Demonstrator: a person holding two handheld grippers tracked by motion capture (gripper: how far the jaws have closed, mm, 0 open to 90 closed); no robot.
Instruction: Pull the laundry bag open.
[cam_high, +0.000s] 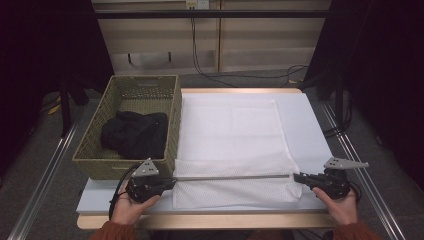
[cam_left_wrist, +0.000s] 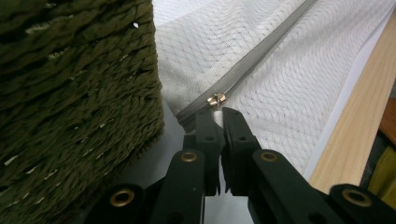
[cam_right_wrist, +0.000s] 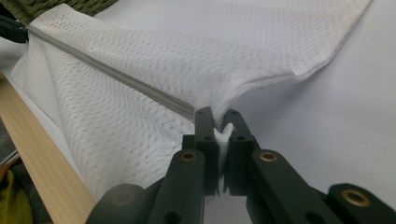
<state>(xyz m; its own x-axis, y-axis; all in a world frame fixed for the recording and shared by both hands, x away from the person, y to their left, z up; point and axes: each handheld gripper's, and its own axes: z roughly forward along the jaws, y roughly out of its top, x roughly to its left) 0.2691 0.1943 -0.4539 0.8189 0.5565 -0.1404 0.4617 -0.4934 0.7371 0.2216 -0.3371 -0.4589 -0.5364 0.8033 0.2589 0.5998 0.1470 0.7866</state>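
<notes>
The mesh bag (cam_high: 235, 145) is laid flat on the surface (cam_high: 305, 125), beside the basket (cam_high: 172, 115). Its zipper (cam_high: 232, 176) is seen shut, so opening probably remains. The left hand-held gripper (cam_high: 167, 183) is closed at the zipper pull (cam_left_wrist: 216, 99), and the right hand-held gripper (cam_high: 298, 177) is clamped on the bag's far corner, both held low.

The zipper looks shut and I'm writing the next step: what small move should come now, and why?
Probably draw the left gripper toward the right gripper along the grey zipper: its jaws pinch by the brass slider, while the right holds the mesh bag taut.
</notes>
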